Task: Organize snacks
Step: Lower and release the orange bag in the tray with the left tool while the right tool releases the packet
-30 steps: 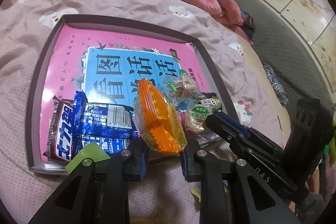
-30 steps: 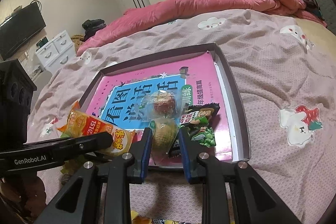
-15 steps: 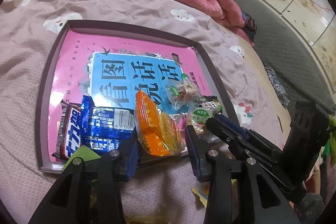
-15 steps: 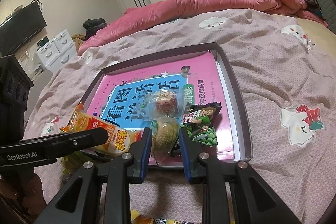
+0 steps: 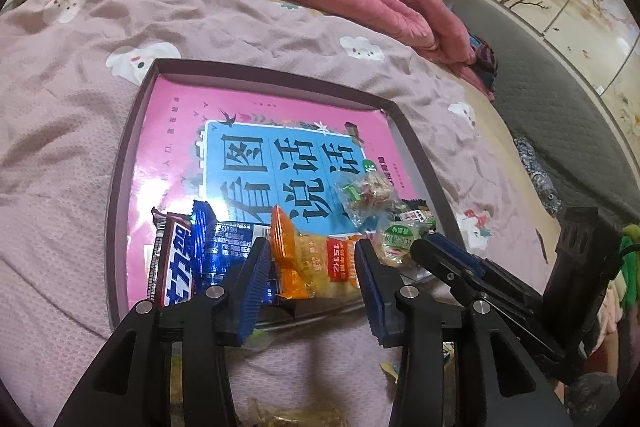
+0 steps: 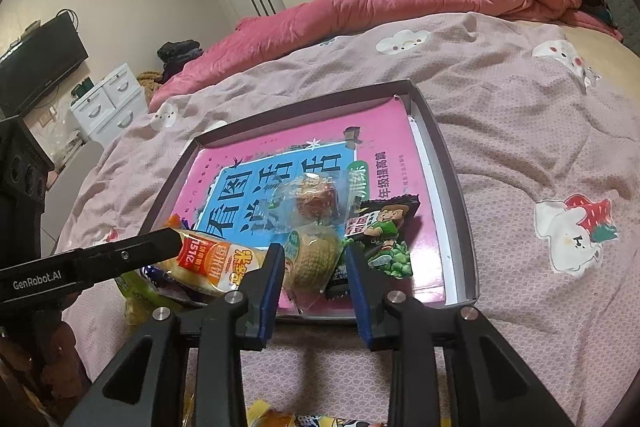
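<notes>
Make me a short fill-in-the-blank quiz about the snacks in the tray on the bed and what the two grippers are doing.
1. The snacks lie on a ____ book cover inside the tray.
2. The orange packet sits between the open fingers of the ____ gripper.
3. The right gripper frames a round ____ cake in clear wrap; its jaws have just been opening.
4. The blue wrapper overlaps a ____ bar at the tray's near-left corner.

Missing words: pink; left; yellow; red

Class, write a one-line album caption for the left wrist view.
Left gripper open over an orange snack packet lying in the tray.
</notes>
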